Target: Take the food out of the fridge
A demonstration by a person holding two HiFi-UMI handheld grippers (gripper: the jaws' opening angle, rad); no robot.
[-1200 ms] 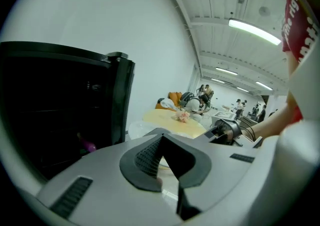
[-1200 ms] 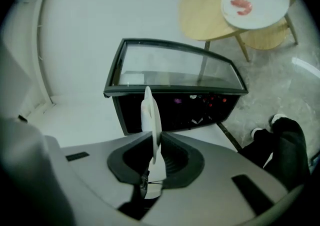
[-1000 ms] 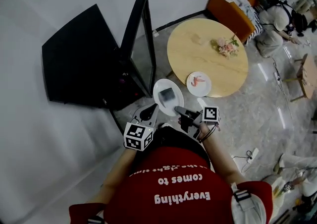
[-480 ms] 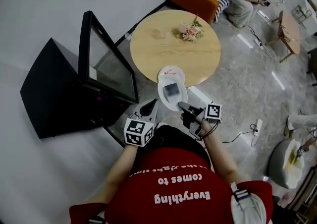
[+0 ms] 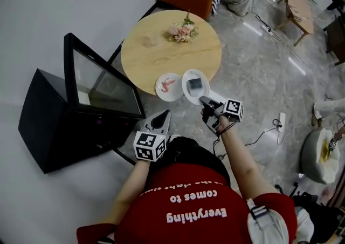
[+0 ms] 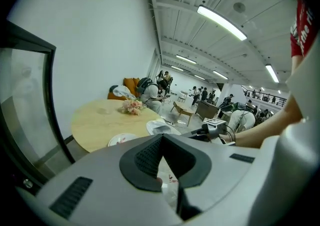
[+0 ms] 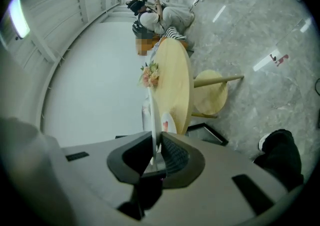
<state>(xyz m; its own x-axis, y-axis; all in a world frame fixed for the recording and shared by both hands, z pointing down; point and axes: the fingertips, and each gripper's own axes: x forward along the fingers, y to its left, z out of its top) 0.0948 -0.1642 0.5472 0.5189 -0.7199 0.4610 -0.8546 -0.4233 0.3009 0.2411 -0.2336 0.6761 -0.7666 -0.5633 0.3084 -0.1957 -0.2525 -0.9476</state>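
**One plate up, and it all comes down to where the desk edge sits**

One plate [image 5: 187, 92] is pinched by its near rim in my right tongs [image 5: 205, 100], jaws narrowed down onto the thin edge. A dark square of food [image 5: 195, 83] sits in the middle of it; I can't tell what it is.

What matters for the set-down is that the plate sticks out forward of the tongs, away from me. It hangs right at the near edge of the round wooden desk [image 5: 156, 56], just to the right of a second plate [image 5: 163, 95] that already rests there with something pink on it. I can't tell from up top whether mine is touching the wood yet, or how much of it is over the desk versus the floor.

My guess is the move needs a bit more reach forward, while keeping clear of that neighbour.

My left tongs [image 5: 164, 117] are closed on nothing, low and nearer the open fridge [image 5: 48, 121], which stands well off to the left. So the right side is the one on the job.
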